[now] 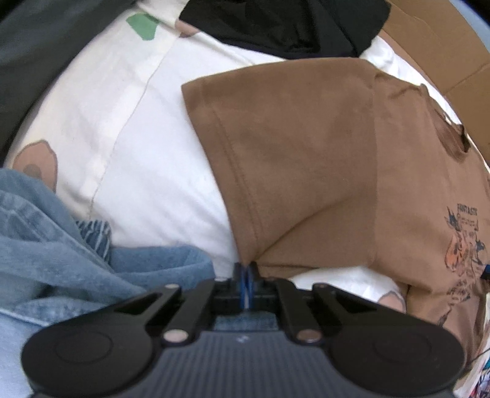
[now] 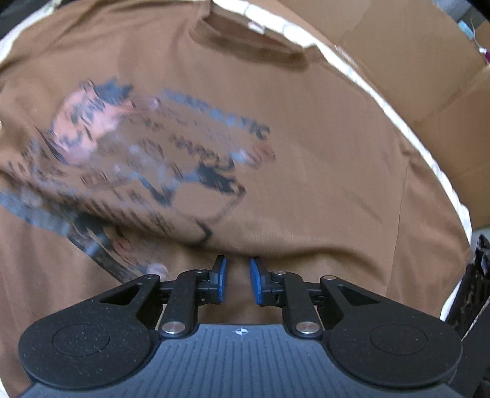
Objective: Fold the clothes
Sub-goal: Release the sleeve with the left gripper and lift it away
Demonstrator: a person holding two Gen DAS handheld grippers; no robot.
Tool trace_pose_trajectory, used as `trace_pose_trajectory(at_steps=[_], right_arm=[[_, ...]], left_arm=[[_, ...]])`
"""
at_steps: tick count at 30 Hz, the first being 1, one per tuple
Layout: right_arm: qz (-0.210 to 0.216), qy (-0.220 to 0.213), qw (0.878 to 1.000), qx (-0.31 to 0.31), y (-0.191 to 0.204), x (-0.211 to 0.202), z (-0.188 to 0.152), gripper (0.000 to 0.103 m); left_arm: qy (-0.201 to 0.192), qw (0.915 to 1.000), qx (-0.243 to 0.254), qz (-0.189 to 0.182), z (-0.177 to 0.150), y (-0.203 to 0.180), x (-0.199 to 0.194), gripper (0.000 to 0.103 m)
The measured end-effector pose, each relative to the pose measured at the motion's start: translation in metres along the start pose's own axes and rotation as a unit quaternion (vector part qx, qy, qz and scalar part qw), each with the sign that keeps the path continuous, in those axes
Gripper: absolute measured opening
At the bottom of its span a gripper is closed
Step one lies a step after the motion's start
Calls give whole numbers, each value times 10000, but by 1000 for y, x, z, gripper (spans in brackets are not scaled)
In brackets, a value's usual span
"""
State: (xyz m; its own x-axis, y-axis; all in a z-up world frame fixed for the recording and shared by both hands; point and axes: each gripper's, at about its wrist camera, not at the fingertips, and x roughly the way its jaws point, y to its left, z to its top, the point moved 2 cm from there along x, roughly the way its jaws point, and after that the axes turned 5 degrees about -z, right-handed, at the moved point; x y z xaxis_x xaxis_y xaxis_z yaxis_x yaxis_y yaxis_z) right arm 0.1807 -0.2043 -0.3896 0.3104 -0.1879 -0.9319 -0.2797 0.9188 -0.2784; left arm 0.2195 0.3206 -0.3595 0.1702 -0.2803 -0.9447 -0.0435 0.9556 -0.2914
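A brown T-shirt (image 1: 306, 159) with a printed front lies spread on a white sheet (image 1: 147, 171). My left gripper (image 1: 246, 267) is shut on the hem corner of its left sleeve, the blue pads pressed together on the cloth. In the right wrist view the same brown T-shirt (image 2: 306, 171) fills the frame, with its collar (image 2: 245, 46) at the top and a blurred print (image 2: 137, 159) at the left. My right gripper (image 2: 238, 275) hovers over the shirt's lower middle, open by a small gap, with nothing between its blue pads (image 2: 255, 280).
Blue denim clothes (image 1: 61, 251) are heaped at the lower left of the left wrist view. A black garment (image 1: 284, 24) lies at the back. Cardboard (image 2: 413, 70) runs along the right edge of the bed. A dark object (image 2: 471, 290) stands at the far right.
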Motion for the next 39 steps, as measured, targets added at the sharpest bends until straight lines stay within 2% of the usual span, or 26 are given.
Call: trace_pose_trajectory(at_steps=[6, 9, 13, 16, 20, 24, 28, 30, 33, 39], right_arm=[[89, -1, 9997, 206, -12, -5, -14, 26], [149, -71, 9993, 332, -16, -9, -19, 27], [88, -20, 9992, 394, -19, -8, -26, 30], [131, -15, 9988, 463, -26, -4, -34, 31], [236, -39, 9985, 492, -30, -2, -47, 33], [246, -12, 9983, 521, -35, -5, -58, 34], [221, 106, 9983, 533, -43, -5, -71, 42], [239, 260, 9977, 580, -51, -5, -80, 47], [150, 359, 9965, 740, -67, -12, -99, 47], [221, -112, 9885, 1490, -104, -52, -119, 47]], left_arm=[[-370, 9992, 170, 33, 10, -6, -29, 9], [-545, 9981, 268, -56, 20, -12, -29, 9], [-654, 9973, 338, 12, 37, -17, -13, 10], [-731, 9965, 388, 70, 49, -20, -1, 16], [-834, 9954, 455, 148, 66, -25, 16, 28], [-939, 9938, 529, 269, 82, -26, 30, 29], [-937, 9941, 360, 404, 87, -21, 29, 30], [-925, 9934, 327, 594, 84, -27, 18, 37], [-938, 9932, 376, 577, 76, -38, -5, 47], [-1098, 9914, 349, 614, 54, -63, -73, 54]])
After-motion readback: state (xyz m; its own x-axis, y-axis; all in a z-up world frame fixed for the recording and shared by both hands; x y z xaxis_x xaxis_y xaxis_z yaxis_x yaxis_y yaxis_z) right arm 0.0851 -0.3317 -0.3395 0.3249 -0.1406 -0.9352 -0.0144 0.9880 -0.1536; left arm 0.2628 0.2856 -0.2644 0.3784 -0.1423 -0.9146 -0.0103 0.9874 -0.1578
